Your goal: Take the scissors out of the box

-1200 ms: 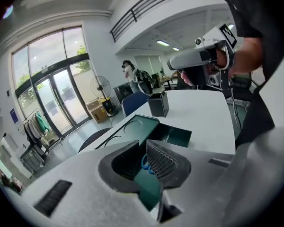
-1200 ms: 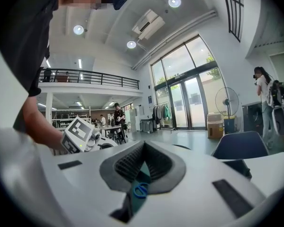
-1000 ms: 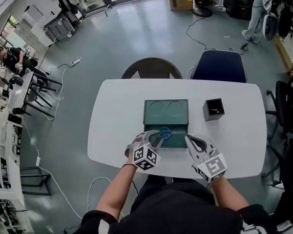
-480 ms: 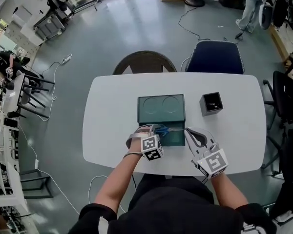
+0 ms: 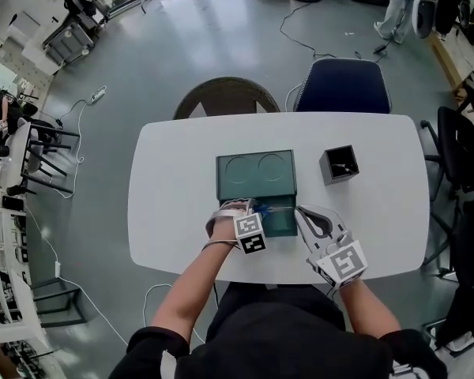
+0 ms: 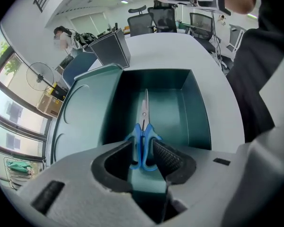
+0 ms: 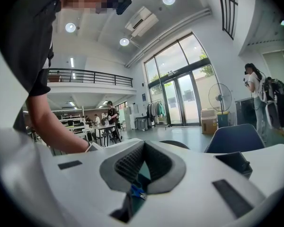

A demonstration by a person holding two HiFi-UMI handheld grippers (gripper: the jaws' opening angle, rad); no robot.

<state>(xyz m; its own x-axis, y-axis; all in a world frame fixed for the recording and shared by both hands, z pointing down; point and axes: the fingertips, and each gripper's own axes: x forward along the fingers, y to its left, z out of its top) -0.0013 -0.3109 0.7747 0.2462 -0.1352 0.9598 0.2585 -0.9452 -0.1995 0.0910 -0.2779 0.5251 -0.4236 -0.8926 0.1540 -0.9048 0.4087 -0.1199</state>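
"Which way did the scissors [image 6: 144, 126] lie from the left gripper [image 6: 142, 146]?"

"Right under it. The gripper pointed steeply down into the teal box [image 6: 195, 109], and the 2 blue handle loops sat between its jaws. The blades ran straight away from it along the box floor, so the long axis lined up with the gap, handles nearest."

"Was it gripping them?"

"Not that I could see. The jaws were opening, standing wide. The left pad stood off the loops with a clear gap, and the right pad was just beside them without pressing."

"And the other hand?"

"The right gripper [image 7: 144, 148] sat at the box's right edge, pointing about level. Its pads met at the tips with nothing between them. It was nearer the blade end, so I'd judge the left one better placed for the lift. It would need to close across both loops first."

"What was in the box?"

"Only the scissors, flat on the bottom of the open compartment. The lid with 2 round outlines lay folded back on the far side."

"Anything else on the table [image 5: 182, 180]?"

"1 black square holder [image 5: 339, 163], well apart to the right. Its contents were too small to make out."
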